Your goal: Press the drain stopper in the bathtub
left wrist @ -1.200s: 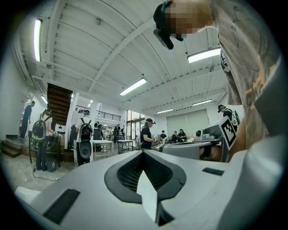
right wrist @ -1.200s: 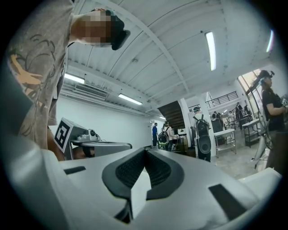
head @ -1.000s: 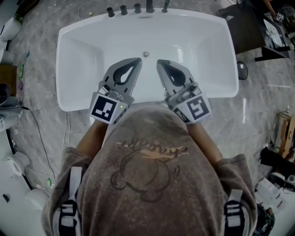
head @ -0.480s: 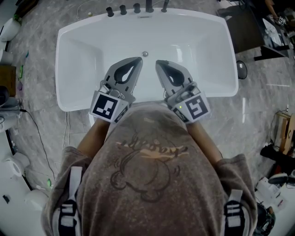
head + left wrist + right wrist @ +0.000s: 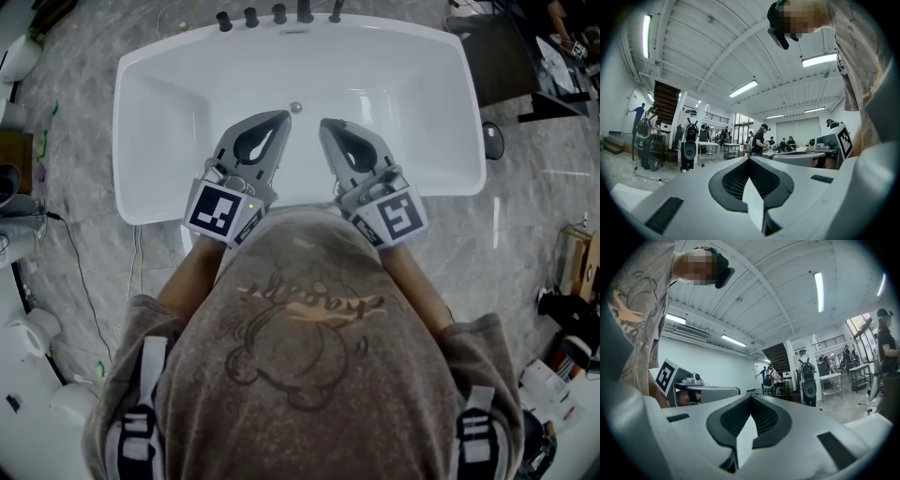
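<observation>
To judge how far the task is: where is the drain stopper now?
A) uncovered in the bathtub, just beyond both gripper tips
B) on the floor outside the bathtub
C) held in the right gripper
A: the head view shows the drain stopper bare on the bathtub bottom, just ahead of the left gripper and right gripper, both shut and empty.

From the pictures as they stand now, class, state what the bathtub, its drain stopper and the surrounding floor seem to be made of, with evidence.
Bathtub: glossy white, probably acrylic or enamel; smooth, with a soft sheen.
Drain stopper: likely polished metal; a small silvery disc.
Floor: grey veined stone or stone-look tile, polished; it shows light streaks.
</observation>
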Tool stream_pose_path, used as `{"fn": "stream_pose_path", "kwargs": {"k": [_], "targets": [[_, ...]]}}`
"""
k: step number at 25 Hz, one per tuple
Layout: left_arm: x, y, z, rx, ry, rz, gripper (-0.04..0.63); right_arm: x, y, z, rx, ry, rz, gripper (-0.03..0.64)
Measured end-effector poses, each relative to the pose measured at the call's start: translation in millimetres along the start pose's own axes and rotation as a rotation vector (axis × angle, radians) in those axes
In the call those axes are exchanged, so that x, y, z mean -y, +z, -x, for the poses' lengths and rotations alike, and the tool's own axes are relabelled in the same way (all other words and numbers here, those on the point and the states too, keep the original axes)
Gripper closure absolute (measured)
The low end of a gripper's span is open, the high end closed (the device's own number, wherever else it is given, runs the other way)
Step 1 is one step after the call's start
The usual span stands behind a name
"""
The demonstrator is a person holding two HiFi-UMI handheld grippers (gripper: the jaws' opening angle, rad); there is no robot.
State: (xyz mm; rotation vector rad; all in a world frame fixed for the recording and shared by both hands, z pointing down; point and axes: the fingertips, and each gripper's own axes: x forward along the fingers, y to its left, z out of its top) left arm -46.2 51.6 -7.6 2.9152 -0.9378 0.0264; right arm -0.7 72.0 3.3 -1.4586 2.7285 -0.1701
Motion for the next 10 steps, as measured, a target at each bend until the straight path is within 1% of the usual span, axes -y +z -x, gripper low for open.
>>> {"fn": "stream_pose_path", "kwargs": {"k": [10], "targets": [[-7.0, -2.7, -6.6, -0.029, 0.019, 0.012, 0.592, 10.9, -7.4, -10.0, -0.029, -0.054, -0.027, 0.618]]}}
